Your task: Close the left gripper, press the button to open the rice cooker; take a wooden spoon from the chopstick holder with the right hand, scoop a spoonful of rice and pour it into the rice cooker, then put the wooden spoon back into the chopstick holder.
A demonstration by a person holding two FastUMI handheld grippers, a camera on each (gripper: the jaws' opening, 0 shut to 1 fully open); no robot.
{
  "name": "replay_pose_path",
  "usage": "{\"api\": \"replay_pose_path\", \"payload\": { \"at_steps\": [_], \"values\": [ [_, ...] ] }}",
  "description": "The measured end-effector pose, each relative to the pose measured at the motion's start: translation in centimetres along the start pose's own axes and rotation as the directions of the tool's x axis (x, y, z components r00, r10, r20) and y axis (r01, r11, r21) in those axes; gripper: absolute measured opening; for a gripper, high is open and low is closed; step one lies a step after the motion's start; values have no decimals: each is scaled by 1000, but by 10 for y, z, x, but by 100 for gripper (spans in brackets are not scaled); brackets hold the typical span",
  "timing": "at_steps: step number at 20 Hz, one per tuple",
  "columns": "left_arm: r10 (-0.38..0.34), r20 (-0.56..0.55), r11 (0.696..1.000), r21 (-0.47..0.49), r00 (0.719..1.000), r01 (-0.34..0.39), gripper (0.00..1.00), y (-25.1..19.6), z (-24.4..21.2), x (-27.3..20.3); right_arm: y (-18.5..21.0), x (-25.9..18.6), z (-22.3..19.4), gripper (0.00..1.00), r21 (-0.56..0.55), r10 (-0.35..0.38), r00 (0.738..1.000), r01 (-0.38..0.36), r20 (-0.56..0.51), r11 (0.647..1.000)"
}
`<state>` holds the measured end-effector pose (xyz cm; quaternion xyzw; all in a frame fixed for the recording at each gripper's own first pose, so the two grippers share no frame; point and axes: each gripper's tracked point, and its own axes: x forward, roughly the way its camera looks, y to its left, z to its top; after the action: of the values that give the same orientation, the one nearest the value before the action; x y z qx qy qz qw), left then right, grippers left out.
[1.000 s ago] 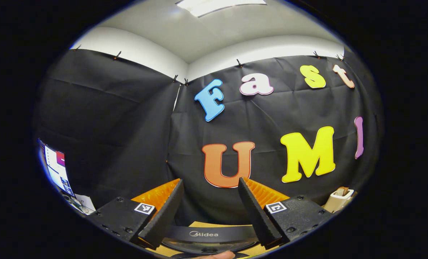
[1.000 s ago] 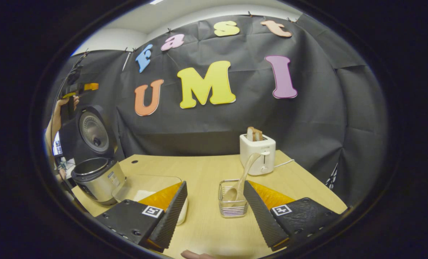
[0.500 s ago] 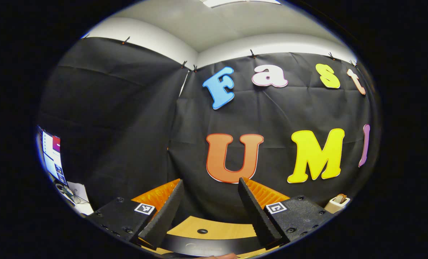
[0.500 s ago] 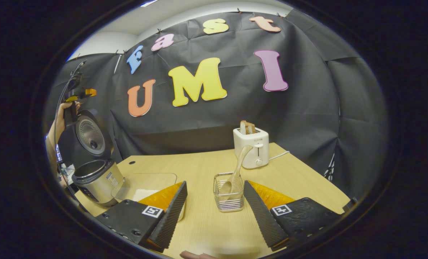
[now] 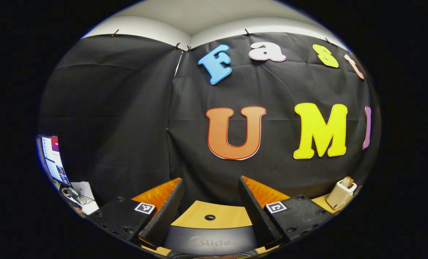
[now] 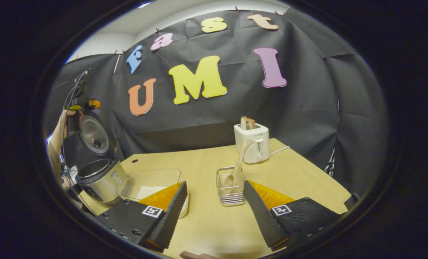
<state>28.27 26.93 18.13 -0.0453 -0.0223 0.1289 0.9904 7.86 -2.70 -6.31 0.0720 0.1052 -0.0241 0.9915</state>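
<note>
L tongs [image 5: 210, 196] dropped toward cooker lid [image 5: 210, 240] edge, both spread wide

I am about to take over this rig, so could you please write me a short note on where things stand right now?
Left claw: open, holding nothing, raised above the rice cooker's open lid.
Right claw: open, empty, low over the table, facing the chopstick holder.
Rice cooker: at the table's left edge, lid up, so the button press is done.
Wooden spoon: in the chopstick holder, handle leaning toward the toaster.
Clear rice container: between cooker and holder.
Left: take the spoon, scoop rice, pour it in, return the spoon.
</note>
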Motion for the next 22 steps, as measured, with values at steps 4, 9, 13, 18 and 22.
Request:
{"api": "replay_pose_path", "payload": {
  "at_steps": [4,9,13,18,22],
  "values": [
    [13,4,1000,3,1000,-13,93,1,-3,-7,1,-7,2,93,11,0,1000,0,6,1000],
    [8,-12,1000,3,1000,-8,99,-1,-12,-36,9,-20,7,94,4,21,1000,-21,21,1000],
    [1,-2,1000,7,1000,-1,99,-3,-26,-70,12,-34,16,94,-8,32,998,-31,52,999],
    [-3,-9,1000,12,1000,3,99,-6,-57,-113,11,-43,24,94,-38,12,996,-8,94,999],
    [-12,-40,1000,16,999,13,99,-7,-92,-144,12,-50,27,93,23,25,995,-27,100,999]
  ]
}}
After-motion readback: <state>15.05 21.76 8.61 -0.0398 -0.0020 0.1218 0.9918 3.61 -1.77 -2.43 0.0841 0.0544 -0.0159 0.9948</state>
